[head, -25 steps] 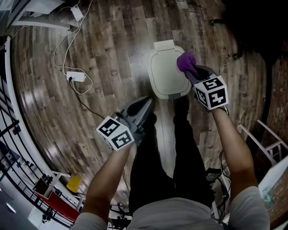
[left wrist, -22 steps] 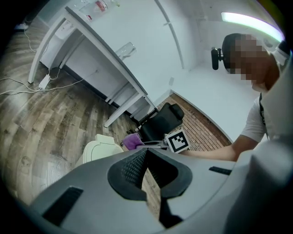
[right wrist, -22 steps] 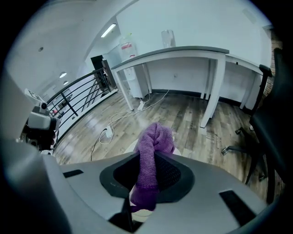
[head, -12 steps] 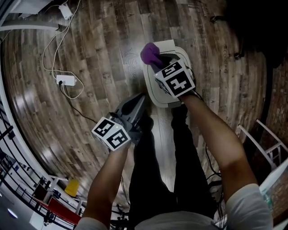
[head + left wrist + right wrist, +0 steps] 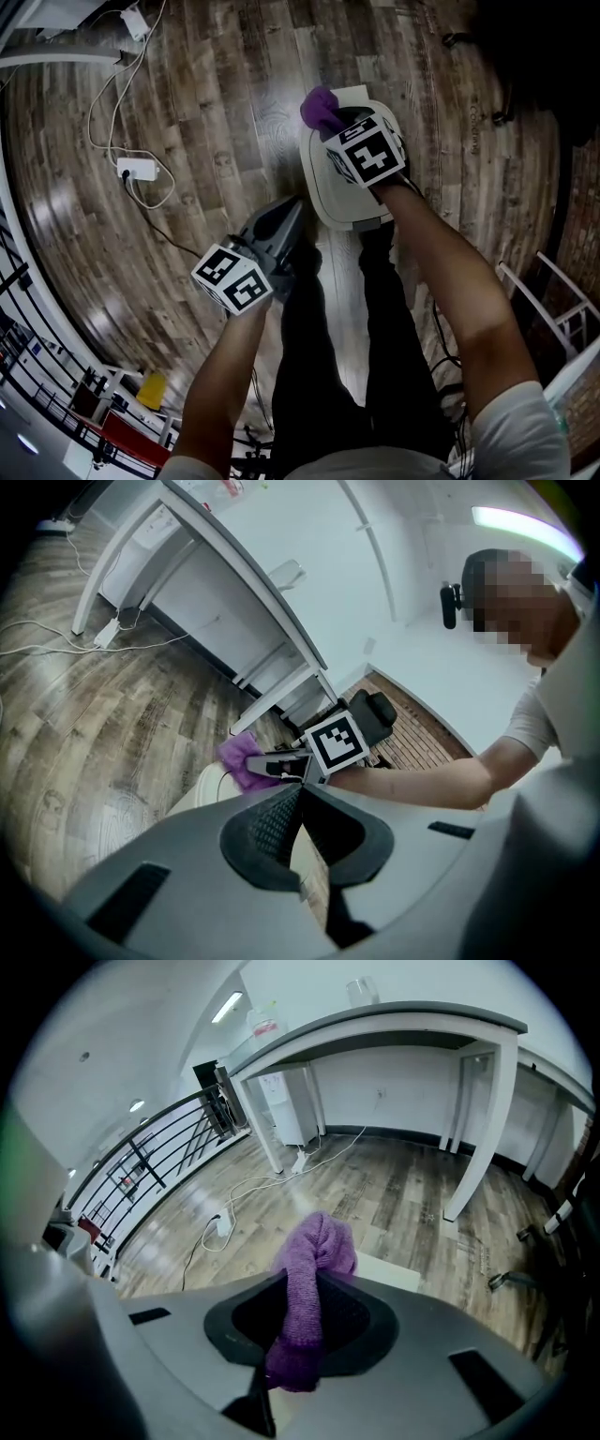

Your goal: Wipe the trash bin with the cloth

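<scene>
Right gripper holds purple cloth over trash bin

Purple knit cloth; off-white trash bin; floor of grey-brown wood-grain planks (paler where light glares); white power strip; black trousers; yellow object.

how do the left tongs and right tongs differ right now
The right tongs are clamped on the purple cloth; the left tongs are shut on nothing. The right tongs reach over the white trash bin, with the cloth at the lid's far edge; the left tongs hang beside the bin, over the wooden floor. Both carry a marker cube.
</scene>
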Demonstrator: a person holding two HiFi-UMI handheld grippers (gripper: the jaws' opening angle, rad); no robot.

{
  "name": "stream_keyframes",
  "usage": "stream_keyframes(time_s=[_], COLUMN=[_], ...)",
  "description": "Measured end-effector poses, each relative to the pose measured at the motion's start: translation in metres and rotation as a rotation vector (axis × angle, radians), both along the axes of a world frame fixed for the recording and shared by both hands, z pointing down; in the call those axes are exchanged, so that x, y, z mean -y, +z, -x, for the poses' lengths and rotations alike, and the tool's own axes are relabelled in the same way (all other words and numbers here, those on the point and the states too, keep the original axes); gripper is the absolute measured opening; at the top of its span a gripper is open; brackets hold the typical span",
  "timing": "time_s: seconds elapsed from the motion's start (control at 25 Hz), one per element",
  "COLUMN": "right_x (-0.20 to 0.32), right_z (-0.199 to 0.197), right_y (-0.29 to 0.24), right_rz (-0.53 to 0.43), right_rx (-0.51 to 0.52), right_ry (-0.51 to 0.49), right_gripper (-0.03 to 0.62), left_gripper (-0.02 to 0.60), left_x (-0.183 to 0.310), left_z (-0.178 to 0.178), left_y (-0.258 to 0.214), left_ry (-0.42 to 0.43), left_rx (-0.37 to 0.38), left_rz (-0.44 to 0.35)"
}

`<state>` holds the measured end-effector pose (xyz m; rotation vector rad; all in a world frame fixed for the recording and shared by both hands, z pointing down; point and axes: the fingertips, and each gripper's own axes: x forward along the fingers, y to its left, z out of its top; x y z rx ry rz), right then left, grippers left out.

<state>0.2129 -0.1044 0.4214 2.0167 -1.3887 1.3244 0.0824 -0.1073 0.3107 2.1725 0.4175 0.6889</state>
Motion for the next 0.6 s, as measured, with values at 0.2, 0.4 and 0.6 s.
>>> stream_keyframes(time_s=[0.2, 0.4, 0.6], right_x=[-0.024, -0.048, -0.086], right_z=[-0.016, -0.03, -0.049], right_y=[0.0, 0.002, 0.003], right_rz=[0.015, 0.025, 0.07], right_rx=[-0.02, -0.03, -0.064], right_ry=[0.028, 0.073, 0.122], right_gripper=[0.08, 0.08, 0.08], left_gripper=[0.003, 0.005, 0.004], left_x=[-0.015, -0.031, -0.042], left_z=[-0.005, -0.011, -0.014], left_y=[0.003, 0.003, 0.003], left_ry=[0.033, 0.061, 0.076], left_rx=[0.003, -0.002, -0.003], left_rz=[-0.014, -0.018, -0.022])
